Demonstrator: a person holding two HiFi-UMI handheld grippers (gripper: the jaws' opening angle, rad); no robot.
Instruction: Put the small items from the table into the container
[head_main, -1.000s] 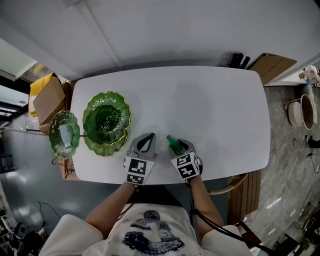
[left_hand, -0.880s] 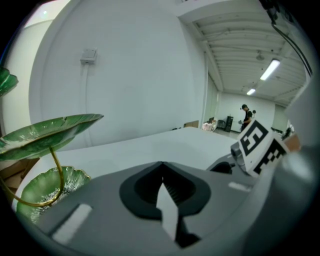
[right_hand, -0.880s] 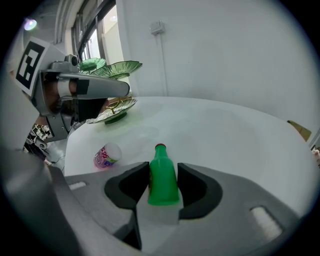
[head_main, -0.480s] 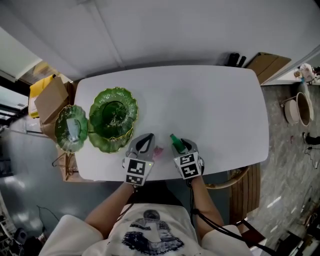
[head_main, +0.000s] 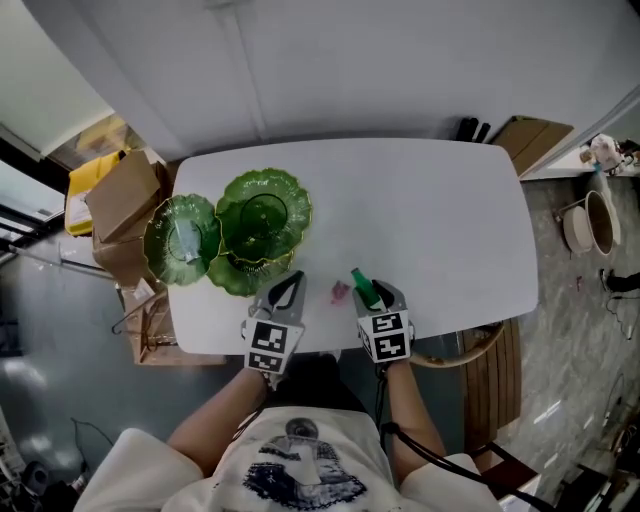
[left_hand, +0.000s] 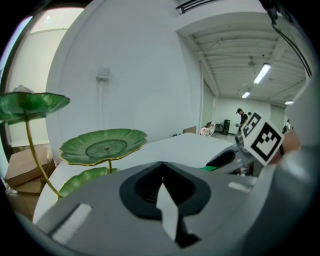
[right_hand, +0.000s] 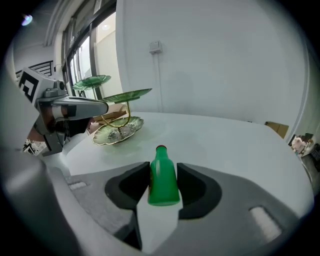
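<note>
Head view: white table (head_main: 440, 220), green leaf-dish stand (head_main: 262, 215) at its left end. L gripper (head_main: 290, 288) and R gripper (head_main: 378, 298) are over the near edge, w/ a small pink item (head_main: 340, 291) on the table betw. them. L gripper view: jaws pressed together, nothing betw. them, leaf dishes ahead-left. R gripper view: jaws pinch the green bottle (head_main: 362, 286), red cap pointing away.

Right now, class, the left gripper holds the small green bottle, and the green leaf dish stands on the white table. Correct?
No: the right gripper holds the small green bottle, as the right gripper view shows. The green leaf dish does stand on the white table.
</note>
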